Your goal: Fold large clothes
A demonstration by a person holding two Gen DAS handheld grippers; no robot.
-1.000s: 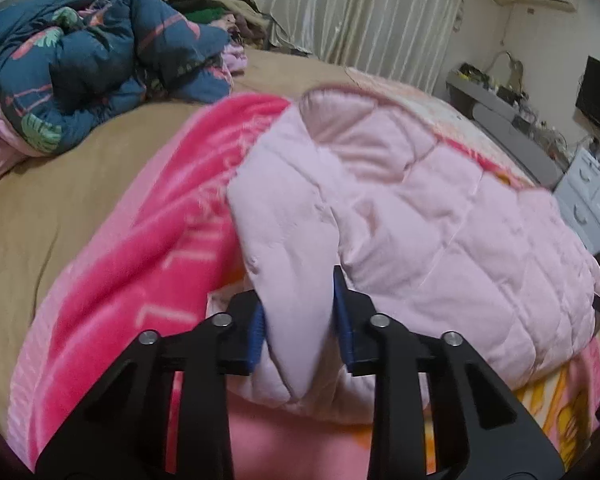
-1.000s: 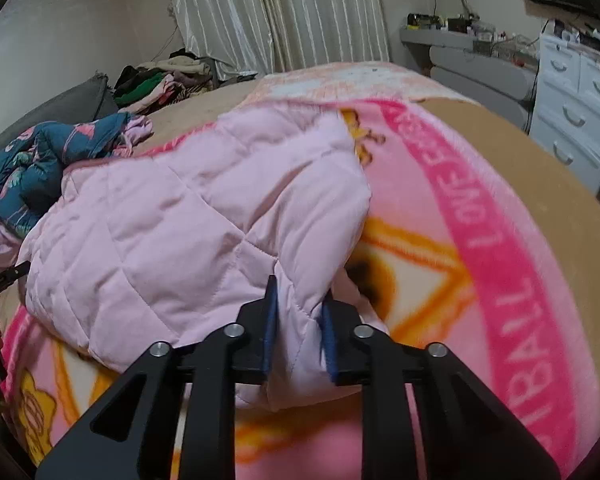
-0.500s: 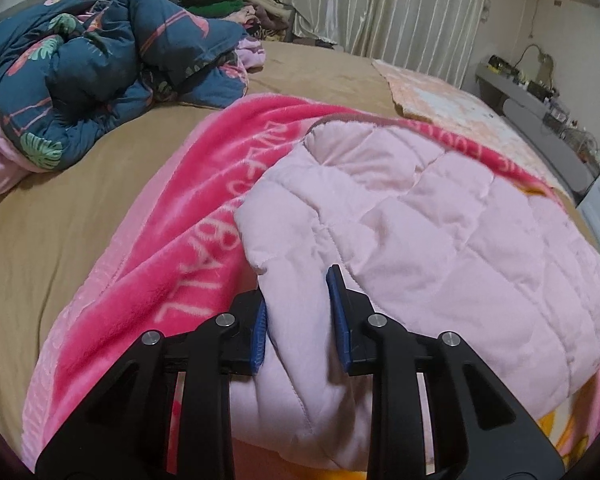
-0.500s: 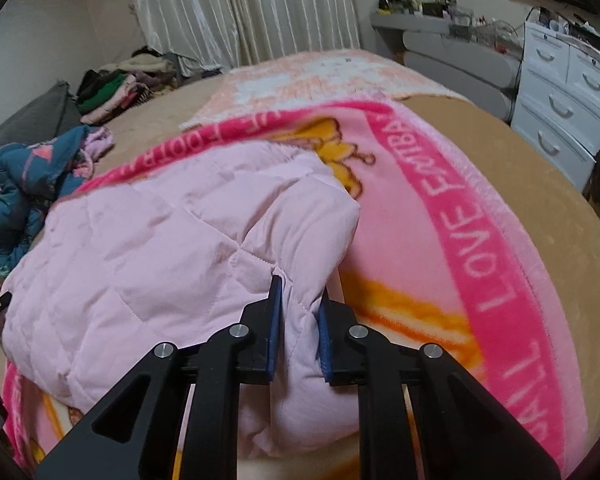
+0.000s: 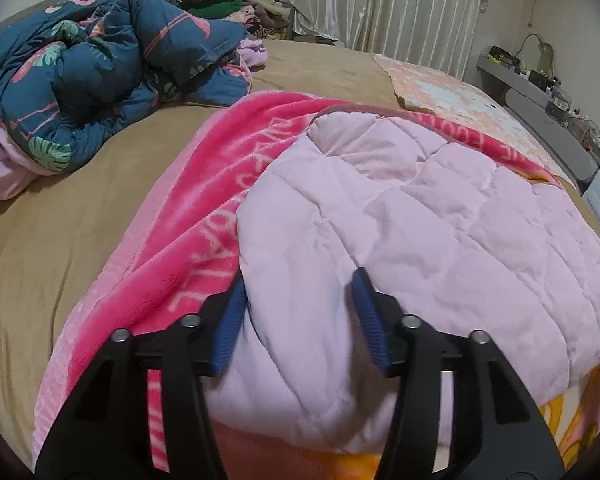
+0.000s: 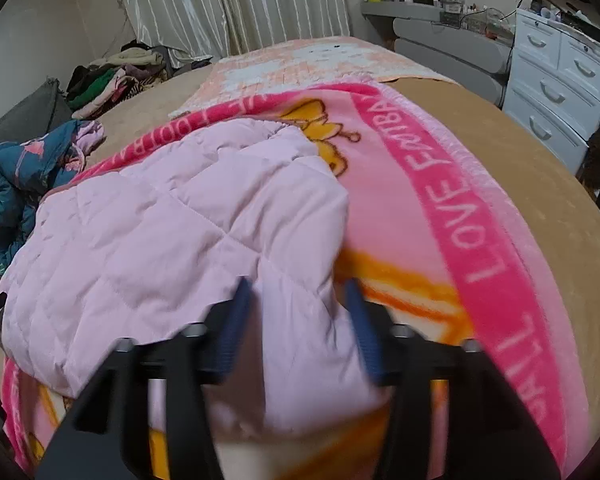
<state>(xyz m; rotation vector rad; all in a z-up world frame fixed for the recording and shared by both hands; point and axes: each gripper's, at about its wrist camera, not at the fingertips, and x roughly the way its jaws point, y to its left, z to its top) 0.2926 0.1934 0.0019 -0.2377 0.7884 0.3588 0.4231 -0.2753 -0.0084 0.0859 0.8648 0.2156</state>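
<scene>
Left wrist view: the left tool [image 5: 298,322] has just been opening, the pink quilted jacket [image 5: 412,220] loose between its jaws, lying on the pink blanket [image 5: 204,208].

Right wrist view: the right tool [image 6: 296,330] likewise stands open over the jacket's near edge. Best to lift both clear without dragging the fold.

Both wrist views were evenly and rather dimly lit by warm indoor light, with only soft shadows in the folds of the pink quilted garment [image 5: 440,232] and no harsh glare beyond a mild sheen on the curtains [image 6: 236,4]. Fisheye distortion bowed the bed [image 5: 60,232] and darkened the corners. The right gripper [image 6: 298,328] was smeared by motion blur, its blue pads indistinct, while the left gripper [image 5: 300,320] was sharper, slightly soft at the right pad.
</scene>
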